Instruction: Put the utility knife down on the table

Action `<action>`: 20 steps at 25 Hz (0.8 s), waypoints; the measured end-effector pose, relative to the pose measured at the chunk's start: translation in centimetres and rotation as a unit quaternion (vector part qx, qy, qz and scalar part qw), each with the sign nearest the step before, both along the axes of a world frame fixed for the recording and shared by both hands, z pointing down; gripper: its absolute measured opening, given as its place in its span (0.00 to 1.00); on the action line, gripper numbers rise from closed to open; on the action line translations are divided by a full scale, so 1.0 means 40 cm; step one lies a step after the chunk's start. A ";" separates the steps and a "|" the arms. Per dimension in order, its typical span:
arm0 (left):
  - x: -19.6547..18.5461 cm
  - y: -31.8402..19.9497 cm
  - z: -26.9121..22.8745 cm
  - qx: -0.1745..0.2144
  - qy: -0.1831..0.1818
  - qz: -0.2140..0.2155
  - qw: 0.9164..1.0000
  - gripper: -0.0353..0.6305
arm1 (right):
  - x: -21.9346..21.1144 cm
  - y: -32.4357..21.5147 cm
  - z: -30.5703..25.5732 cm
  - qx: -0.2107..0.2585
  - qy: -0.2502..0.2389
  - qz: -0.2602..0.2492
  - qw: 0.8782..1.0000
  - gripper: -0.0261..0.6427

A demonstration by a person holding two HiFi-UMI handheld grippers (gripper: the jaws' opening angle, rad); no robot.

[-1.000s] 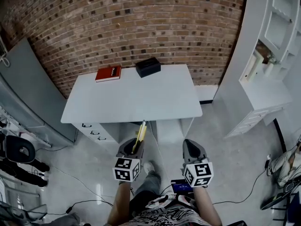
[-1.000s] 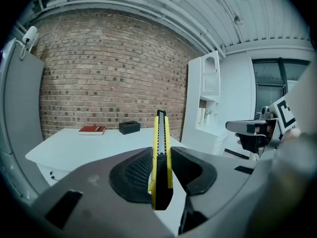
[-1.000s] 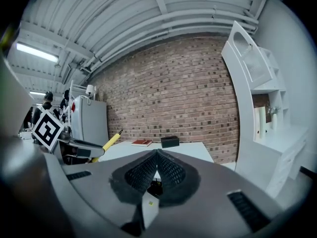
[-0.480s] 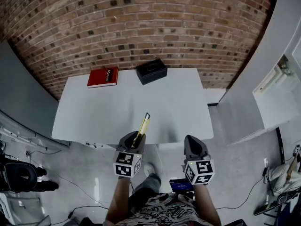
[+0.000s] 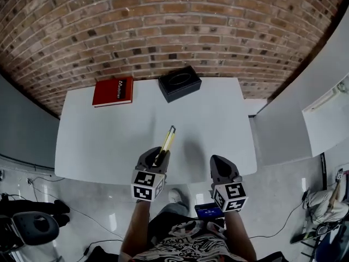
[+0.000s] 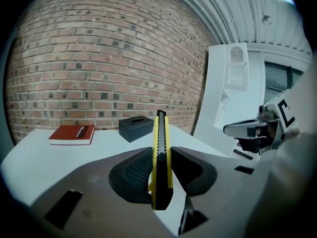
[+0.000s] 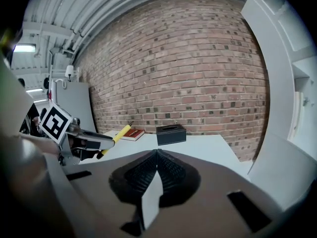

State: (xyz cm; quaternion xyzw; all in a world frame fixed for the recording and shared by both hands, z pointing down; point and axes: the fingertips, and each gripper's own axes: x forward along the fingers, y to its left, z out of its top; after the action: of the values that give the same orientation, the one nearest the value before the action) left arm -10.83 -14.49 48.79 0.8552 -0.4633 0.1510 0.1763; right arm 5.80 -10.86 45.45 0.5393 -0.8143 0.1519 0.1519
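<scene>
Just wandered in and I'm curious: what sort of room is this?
Probably an office or study: a white desk against a brick wall, with a red book and a black box on it.

1. A red-brown brick wall point(image 5: 174, 31) is running behind the white worktop point(image 5: 98, 141).
2. A glossy grey floor point(image 5: 82, 201) is reflecting light.
3. A white cabinet point(image 5: 327, 113) is standing to the right.

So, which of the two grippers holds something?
The left gripper: its fingers clamp the yellow utility knife, while the right gripper is shut with nothing between.
</scene>
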 end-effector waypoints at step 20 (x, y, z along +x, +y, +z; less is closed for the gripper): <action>0.005 -0.144 0.038 -0.017 0.009 -0.024 1.000 0.23 | 0.009 -0.135 0.047 -0.042 -0.011 -0.025 0.999 0.04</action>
State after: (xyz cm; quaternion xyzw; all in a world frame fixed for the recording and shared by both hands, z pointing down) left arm -10.63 -20.24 50.31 0.8422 -0.4793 0.1465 0.1987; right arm 6.16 -16.27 47.32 0.5105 -0.8217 0.1882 0.1696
